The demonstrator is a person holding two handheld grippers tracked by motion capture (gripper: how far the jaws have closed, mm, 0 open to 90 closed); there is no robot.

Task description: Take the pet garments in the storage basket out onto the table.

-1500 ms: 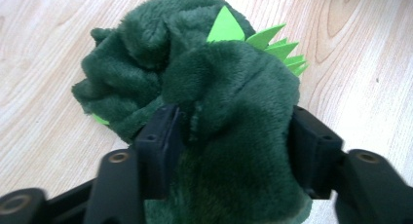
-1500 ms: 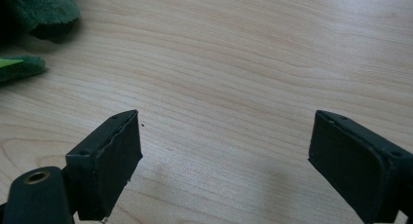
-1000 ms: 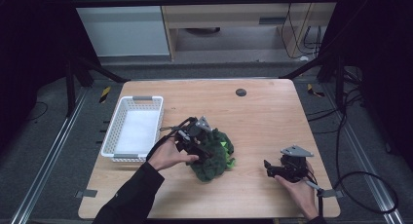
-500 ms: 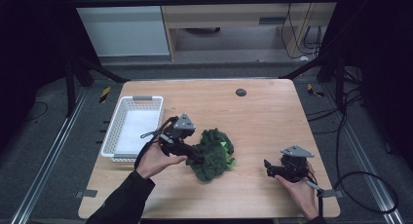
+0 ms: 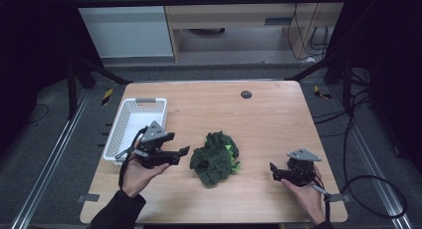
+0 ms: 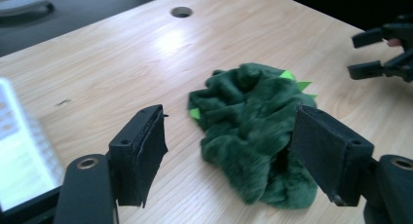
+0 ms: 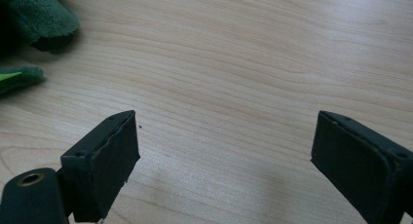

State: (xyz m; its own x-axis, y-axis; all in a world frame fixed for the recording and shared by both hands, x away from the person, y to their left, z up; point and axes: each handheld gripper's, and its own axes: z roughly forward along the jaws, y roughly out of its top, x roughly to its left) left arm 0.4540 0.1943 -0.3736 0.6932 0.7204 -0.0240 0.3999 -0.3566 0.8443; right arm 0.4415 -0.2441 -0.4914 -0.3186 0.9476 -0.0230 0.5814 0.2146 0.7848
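A crumpled dark green plush cloth (image 5: 215,158) with bright green bits lies on the wooden table near its middle. My left gripper (image 5: 181,155) hovers just left of the plush, pointing at it, apart from it. In the left gripper view the jaws (image 6: 234,136) stand wide with the plush (image 6: 253,121) beyond them and nothing between the pads; they have just been closing slightly. My right gripper (image 5: 273,172) rests open at the front right, some way right of the plush. In the right gripper view (image 7: 221,151) bare wood lies between its jaws, with the plush (image 7: 39,19) at the top left corner.
A white slatted basket (image 5: 113,134) stands on the table's left side, just behind my left hand. A round cable hole (image 5: 246,94) sits near the far edge. Bare wood lies between the plush and the right gripper. The table's front edge runs close under both hands.
My left gripper has drawn back leftward off the plush toward the basket. The plush stays on the table, slightly reshaped. The right gripper has not moved.
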